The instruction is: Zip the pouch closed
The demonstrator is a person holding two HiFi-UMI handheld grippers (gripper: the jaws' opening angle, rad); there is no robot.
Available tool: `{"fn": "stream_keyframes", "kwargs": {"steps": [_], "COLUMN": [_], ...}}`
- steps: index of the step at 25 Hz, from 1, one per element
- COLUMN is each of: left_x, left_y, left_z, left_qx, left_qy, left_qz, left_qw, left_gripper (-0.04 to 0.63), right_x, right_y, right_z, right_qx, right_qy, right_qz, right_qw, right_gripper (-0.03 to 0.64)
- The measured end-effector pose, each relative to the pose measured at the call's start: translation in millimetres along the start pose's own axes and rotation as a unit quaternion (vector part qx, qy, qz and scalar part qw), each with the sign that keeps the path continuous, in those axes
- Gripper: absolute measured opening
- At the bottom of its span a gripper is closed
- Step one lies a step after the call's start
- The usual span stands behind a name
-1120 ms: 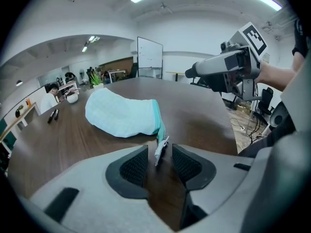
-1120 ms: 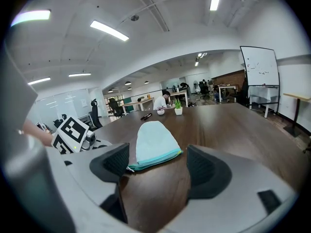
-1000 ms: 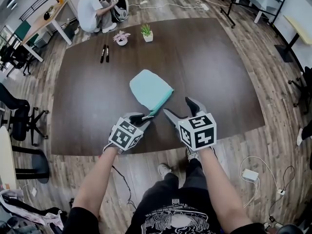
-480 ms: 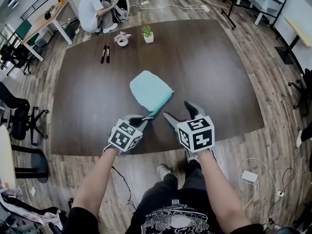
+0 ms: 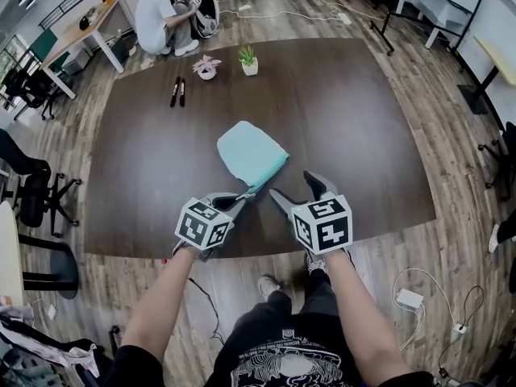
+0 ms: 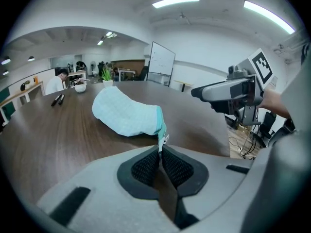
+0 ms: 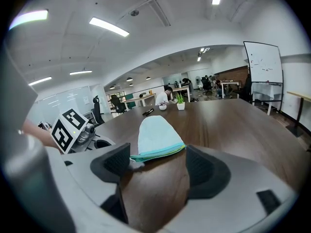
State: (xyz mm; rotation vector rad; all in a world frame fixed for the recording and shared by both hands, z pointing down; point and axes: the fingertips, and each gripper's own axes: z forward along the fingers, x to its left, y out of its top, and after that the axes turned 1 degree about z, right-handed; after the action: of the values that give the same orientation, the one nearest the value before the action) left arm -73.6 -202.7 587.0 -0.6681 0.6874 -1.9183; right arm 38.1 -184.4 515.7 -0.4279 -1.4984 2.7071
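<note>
While it lies flat near the middle of the dark brown wooden table, the pale blue fabric pouch turns its teal zipper edge toward the near side. At the zipper's near left end, the small pale metal pull tab sits pinched between the jaws of the left gripper, which have just been closing and now meet on it. Just right of that end, the right gripper holds its jaws wide apart with nothing between them but bare tabletop, its tips close to the zipper edge. On the table's far left side lie two black marker pens, and beyond them stand a pink-flowered plant in a white pot and a green plant in a white pot. Past the table's far edge a person in a white shirt sits on the wooden floor.
</note>
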Motion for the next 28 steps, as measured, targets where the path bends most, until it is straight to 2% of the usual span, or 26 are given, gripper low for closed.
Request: {"fn": "stream_keyframes", "kwargs": {"steps": [6,14,19,24,28], "left_x": [0,-1,-9,-7,-13], "left_y": [12,31,43,68,79], "left_z": [-4,-10,-10,-23,-28], "left_qx": [-0.022,-0.053,-0.08,-0.129,-0.149], "left_qy": [-0.007,-0.001,0.001,0.009,0.009], "left_qz": [-0.055,-0.127,-0.17,-0.215,-0.226], "left_qw": [0.9982,0.9905,0.9822,0.9681,0.9627], "left_gripper": [0.026,0.025,0.025,0.024,0.024], "right_x": [-2,-9,-16,-21,-14], "right_y": [7,20,26,36,42], "right_z": [4,6,4,3,3], "right_qx": [-0.002,-0.003,-0.008,-0.014,-0.017], "right_qy": [0.01,0.033,0.056,0.082,0.109], "right_qz": [0.002,-0.008,-0.009,-0.007,-0.016], "right_qw": [1.0,0.999,0.998,0.997,0.994], "right_gripper": [0.349,0.328,0.319,0.302,0.291]}}
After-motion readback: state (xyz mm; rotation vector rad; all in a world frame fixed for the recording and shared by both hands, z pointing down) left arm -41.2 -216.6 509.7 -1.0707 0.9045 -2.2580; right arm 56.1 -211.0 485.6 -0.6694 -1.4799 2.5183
